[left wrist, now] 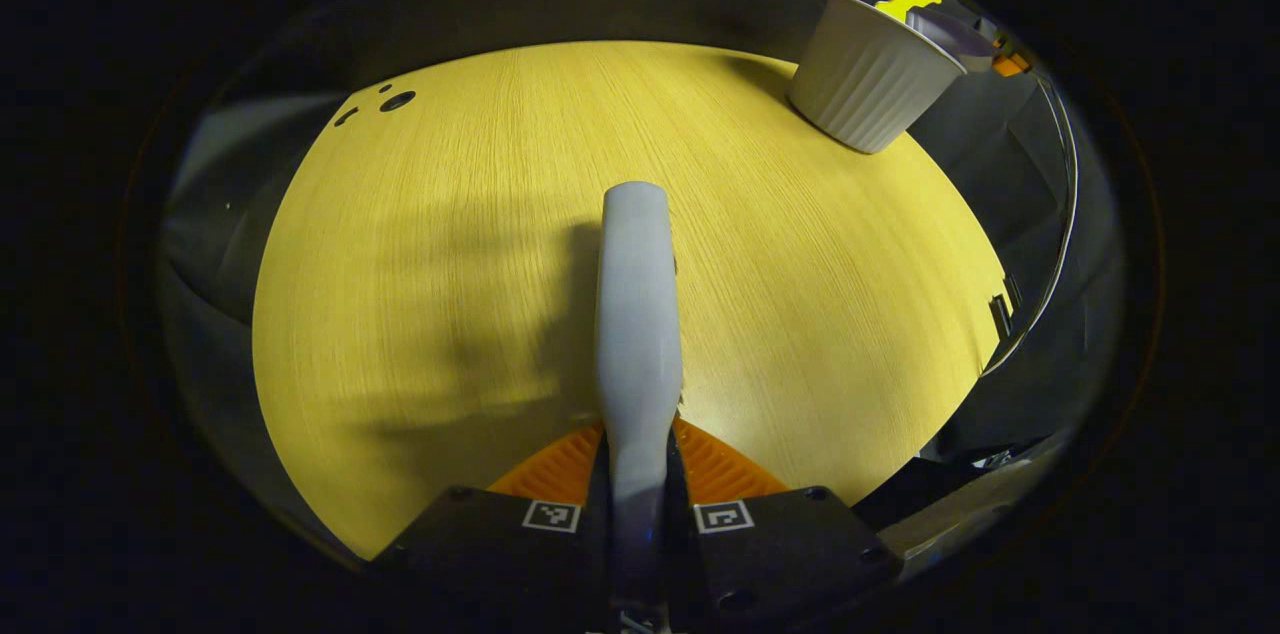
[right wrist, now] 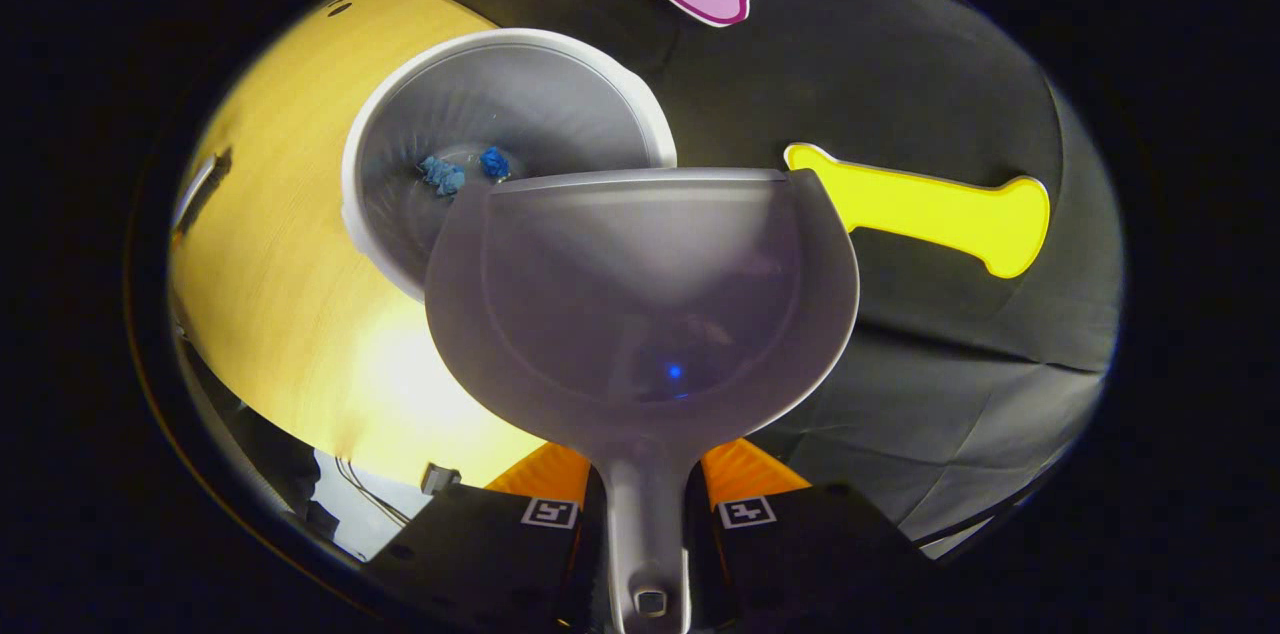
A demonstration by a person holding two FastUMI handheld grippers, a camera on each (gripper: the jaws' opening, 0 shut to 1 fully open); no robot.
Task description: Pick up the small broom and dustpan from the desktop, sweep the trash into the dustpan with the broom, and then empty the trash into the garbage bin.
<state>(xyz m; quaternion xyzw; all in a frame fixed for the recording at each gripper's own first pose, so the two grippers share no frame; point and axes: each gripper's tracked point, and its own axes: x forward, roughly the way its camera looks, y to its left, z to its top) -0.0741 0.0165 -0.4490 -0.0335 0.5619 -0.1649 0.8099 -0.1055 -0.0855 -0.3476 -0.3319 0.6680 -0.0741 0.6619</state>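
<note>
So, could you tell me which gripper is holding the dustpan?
The right gripper grips the dustpan by its handle, above the bin; the left gripper holds a plain broom handle.

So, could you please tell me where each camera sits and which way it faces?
Left gripper view: rides the left gripper, looking down over the broom handle onto the desktop.
Right gripper view: rides the right gripper, looking past the dustpan into the garbage bin holding blue trash.
Shared: the bin and the desktop.

The left gripper view looks down on the yellow table (left wrist: pixel 420 244) from up close. The right gripper view looks down into the white bin (right wrist: pixel 400 244). Both views show the table and the bin.
</note>
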